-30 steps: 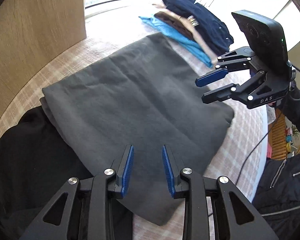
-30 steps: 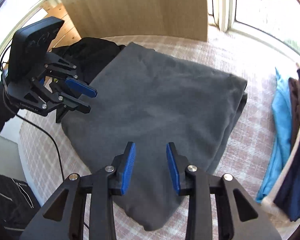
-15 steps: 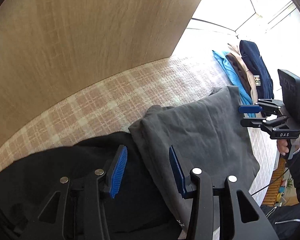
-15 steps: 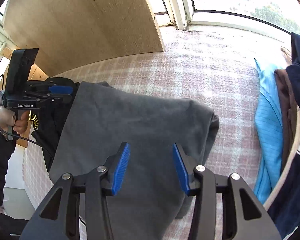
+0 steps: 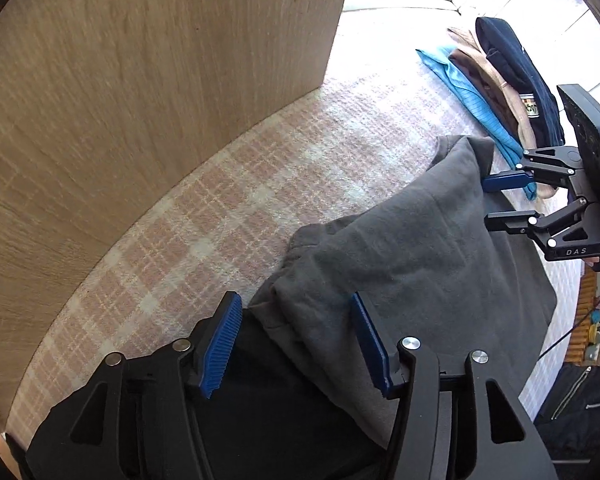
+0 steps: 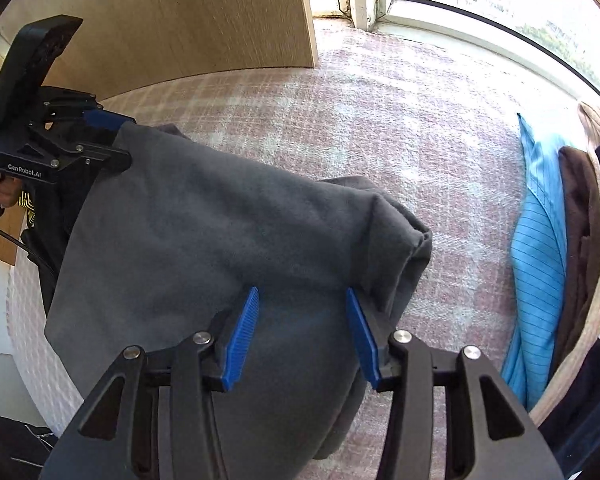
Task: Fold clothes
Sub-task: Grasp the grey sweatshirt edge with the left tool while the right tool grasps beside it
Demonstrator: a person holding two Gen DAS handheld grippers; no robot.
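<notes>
The grey garment (image 6: 204, 240) is lying folded on the plaid-covered surface (image 6: 380, 128), with its far edge bunching up off the cloth. The left tool (image 5: 296, 340) is reaching over the garment's left corner with its blue pads spread wide, and the right tool (image 6: 304, 332) is hovering equally wide over the opposite corner (neither pad visibly pinches fabric). A black garment (image 5: 268, 412) is lying beneath the left tool. A stack of folded clothes (image 6: 560, 240) is sitting well apart, beside the window (image 6: 480, 0).
</notes>
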